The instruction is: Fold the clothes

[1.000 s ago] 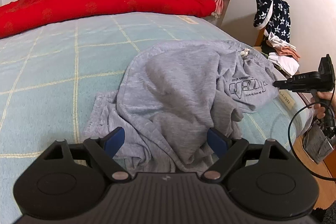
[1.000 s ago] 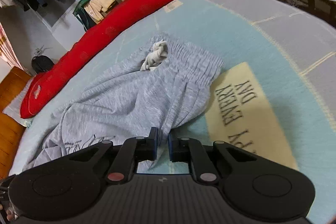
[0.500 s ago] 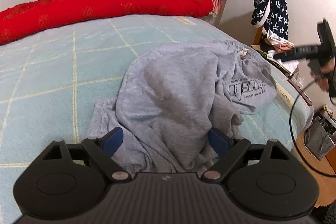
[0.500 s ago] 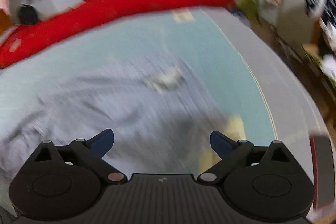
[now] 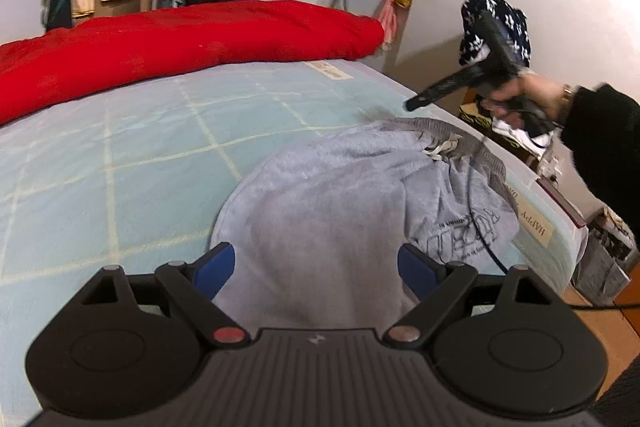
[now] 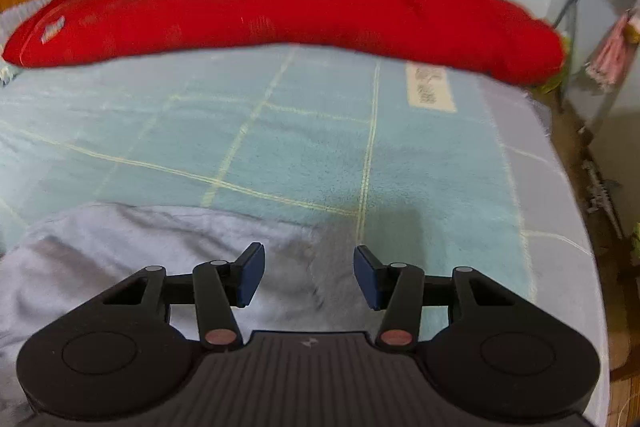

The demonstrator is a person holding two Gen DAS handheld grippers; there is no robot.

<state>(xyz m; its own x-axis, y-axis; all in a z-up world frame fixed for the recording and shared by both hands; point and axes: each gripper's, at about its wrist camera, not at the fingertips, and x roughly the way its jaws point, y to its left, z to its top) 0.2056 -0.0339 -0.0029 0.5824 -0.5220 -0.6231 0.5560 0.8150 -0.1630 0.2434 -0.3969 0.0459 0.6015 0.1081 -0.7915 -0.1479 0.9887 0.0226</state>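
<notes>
Since the earlier frames, the right tool [image 6: 309,275] has been lifted off the near edge of the grey sweatpants [image 5: 340,211] and carried to their far side, so that it is now seen in the left wrist view held in a hand [image 5: 528,95] above the waistband [image 5: 460,141]. Its jaws, nearly together a second ago, were thrown wide and have just been closing again; they are now seen part-way apart with nothing between them, grey cloth and blue blanket being visible below the gap. The left tool [image 5: 316,267] has been shifted slightly; its jaws are held wide apart over the near part of the sweatpants, and no cloth is pinched by the blue pads [image 5: 216,265].

The sweatpants are spread in a rumpled heap on the pale blue checked blanket [image 5: 120,155] of the bed, near its right edge, with the drawstring [image 5: 442,149] lying on the waistband at the far end and dark printed lettering [image 5: 464,231] on the right side of the cloth. Beyond the sweatpants, a red quilt [image 5: 180,39] is laid along the far side of the bed. To the right of the sweatpants, a cream label [image 5: 536,225] with words is sewn to the blanket edge
</notes>
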